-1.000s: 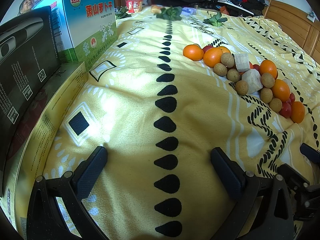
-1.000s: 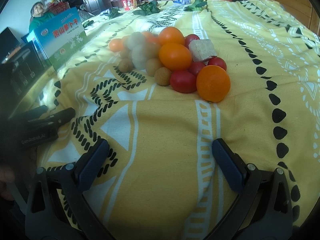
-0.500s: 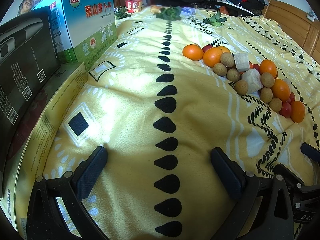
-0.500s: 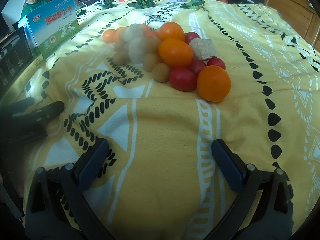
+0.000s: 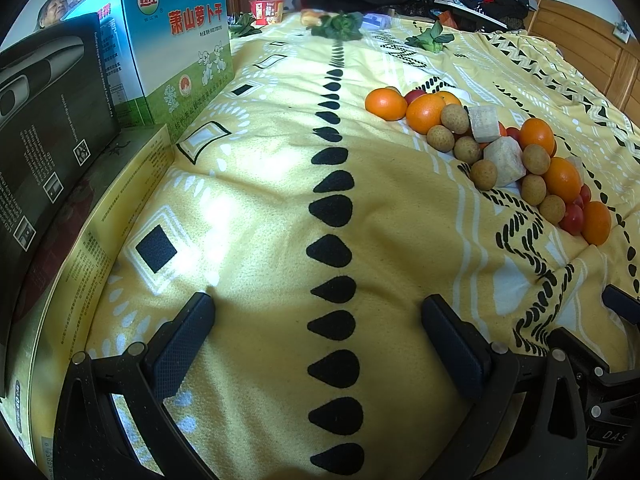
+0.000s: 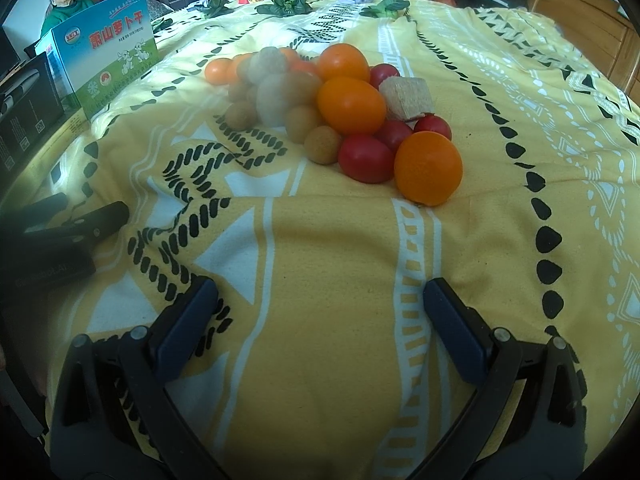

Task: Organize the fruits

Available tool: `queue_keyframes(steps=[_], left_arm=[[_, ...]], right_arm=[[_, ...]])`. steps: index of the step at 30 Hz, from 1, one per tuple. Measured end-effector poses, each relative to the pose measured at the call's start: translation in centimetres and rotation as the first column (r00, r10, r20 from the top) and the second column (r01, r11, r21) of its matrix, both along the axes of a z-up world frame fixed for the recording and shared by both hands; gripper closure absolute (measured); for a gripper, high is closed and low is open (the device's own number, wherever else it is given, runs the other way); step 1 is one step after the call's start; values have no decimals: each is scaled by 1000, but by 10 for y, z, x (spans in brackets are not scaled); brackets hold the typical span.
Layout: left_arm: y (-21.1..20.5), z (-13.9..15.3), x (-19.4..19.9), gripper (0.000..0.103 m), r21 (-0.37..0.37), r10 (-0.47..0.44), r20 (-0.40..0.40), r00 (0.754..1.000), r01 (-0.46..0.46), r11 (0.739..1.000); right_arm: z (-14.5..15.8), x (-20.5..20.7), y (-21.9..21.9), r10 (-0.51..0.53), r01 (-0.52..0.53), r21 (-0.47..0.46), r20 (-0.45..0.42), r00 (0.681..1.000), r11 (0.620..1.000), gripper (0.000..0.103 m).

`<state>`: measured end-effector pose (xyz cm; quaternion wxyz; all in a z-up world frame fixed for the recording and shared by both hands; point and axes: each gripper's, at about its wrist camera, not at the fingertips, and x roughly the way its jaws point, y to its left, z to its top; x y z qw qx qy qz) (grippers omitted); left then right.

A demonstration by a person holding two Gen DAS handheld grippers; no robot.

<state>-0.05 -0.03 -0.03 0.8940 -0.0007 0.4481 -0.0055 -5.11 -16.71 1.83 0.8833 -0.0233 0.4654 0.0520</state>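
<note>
Left gripper (image 5: 316, 312): jaws spread wide, nothing between the pads, held low over a yellow bedspread (image 5: 260, 208) printed with a column of black teardrops. Right gripper (image 6: 320, 298): jaws likewise spread wide and empty, over the same cloth.

Fruit pile (image 6: 340, 116): lies ahead of the right gripper, slightly to its right, apart from the fingertips; from the left gripper it sits ahead and well to the right. The pile is a loose heap touching itself throughout. The nearest orange (image 6: 428, 168) is smooth, round and bright, at the near right edge of the heap. Just left of it lie glossy red cherry tomatoes (image 6: 366, 158), oval in outline. A second orange (image 6: 352, 105) rests behind them, with a third orange (image 6: 343, 62) farther back. Small tan, matte round fruits (image 6: 322, 145) line the left side. A pale, rough-faced cube (image 6: 406, 98) sits at the right rear; the left wrist view shows 2 such blocks (image 5: 505, 162) among the fruit.

Far left of both grippers: a blue-and-green carton (image 5: 176, 48) with red Chinese lettering and a black box (image 5: 48, 112) beside it. Leafy greens (image 6: 286, 2) lie at the far end of the bedspread.
</note>
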Motion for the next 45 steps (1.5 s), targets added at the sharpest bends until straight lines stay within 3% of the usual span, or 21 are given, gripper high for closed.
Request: queue_keyframes(steps=[45], left_arm=[[0, -1, 2, 0, 9, 0, -5, 1000, 0, 1000]], right_arm=[[1, -1, 0, 2, -2, 14, 6, 1000, 1000, 0]])
